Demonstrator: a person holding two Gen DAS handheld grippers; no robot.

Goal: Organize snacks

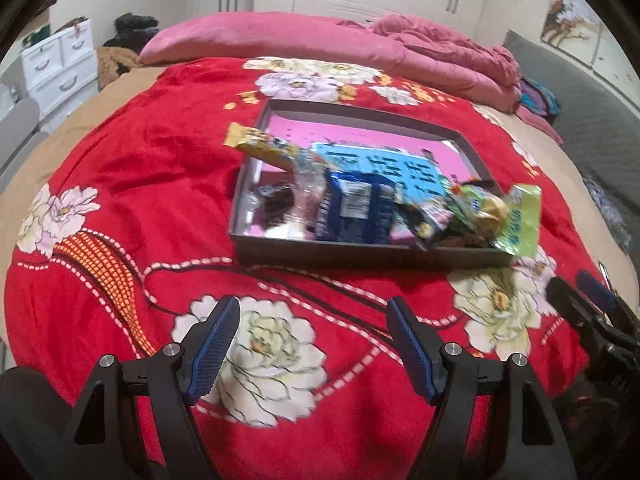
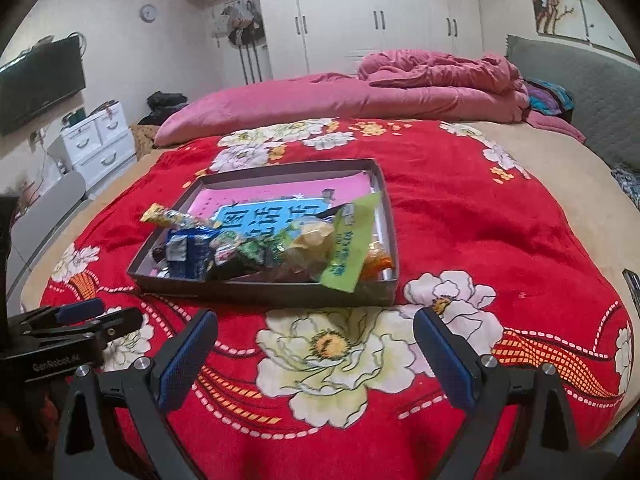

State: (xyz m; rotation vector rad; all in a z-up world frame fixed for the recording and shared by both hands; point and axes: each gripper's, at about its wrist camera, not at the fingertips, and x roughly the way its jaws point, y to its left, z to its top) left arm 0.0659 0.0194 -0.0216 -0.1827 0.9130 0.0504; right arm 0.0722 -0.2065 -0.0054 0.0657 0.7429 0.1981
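Both my claws hang empty and spread wide over the bed, short of the snack box.

My left gripper (image 1: 312, 344) and right gripper (image 2: 316, 354) both have their blue-padded fingers apart, holding nothing, low over the red floral plush blanket (image 2: 460, 216). Ahead of both, well apart from the fingertips, lies the shallow dark grey cardboard box (image 2: 264, 290), snacks heaped at its near end: a blue foil packet (image 2: 186, 258), a long yellow wrapper (image 1: 260, 144) poking over the left rim, a pale green sachet (image 2: 352, 248) drooping over the near wall. I judge these light, crinkly and slippery; I'd pinch each at a flat sealed edge, gently, since the contents may crush.
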